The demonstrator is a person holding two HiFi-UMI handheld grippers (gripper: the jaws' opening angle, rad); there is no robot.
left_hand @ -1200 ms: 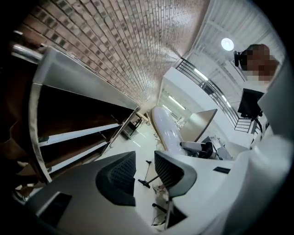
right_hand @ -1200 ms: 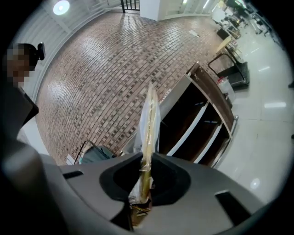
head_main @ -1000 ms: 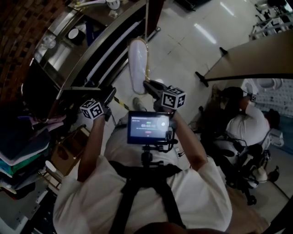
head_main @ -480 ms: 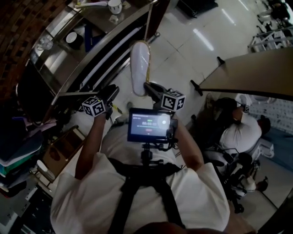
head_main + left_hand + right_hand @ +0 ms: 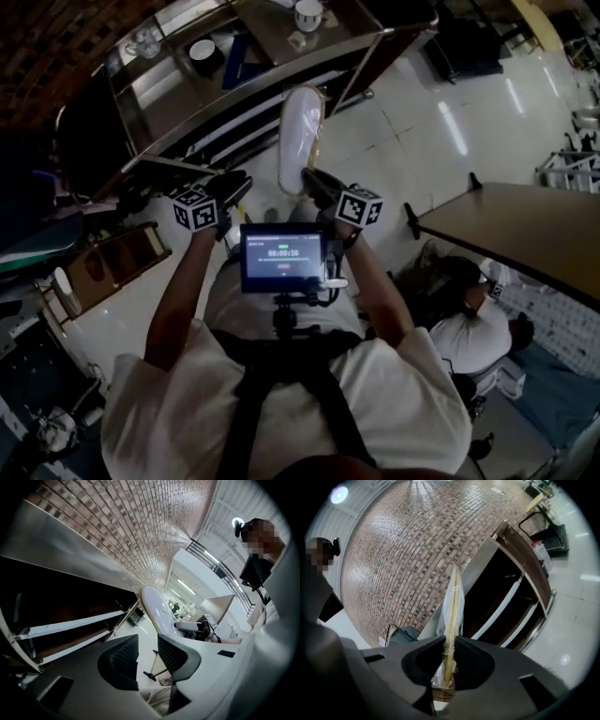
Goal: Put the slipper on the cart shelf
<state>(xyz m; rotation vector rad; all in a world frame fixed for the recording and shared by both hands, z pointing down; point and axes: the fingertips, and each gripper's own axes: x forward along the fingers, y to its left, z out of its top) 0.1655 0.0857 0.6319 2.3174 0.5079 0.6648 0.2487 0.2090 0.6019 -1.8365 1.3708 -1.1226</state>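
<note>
Right gripper [image 5: 451,644]: jaws nearly closed, clamping slipper [image 5: 453,602] edge-on. Left gripper [image 5: 146,643]: half open, empty. Cart shelf [image 5: 187,89], ahead of slipper, now nearer than second ago; approach progressing, contact apparently not yet made.

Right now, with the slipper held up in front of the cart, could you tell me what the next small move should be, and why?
Probably carry the slipper a little forward toward the cart. The right hand-held gripper is clamped on its edge, and the slipper hangs over the floor, apparently short of the shelves, so letting go seems premature.
</note>
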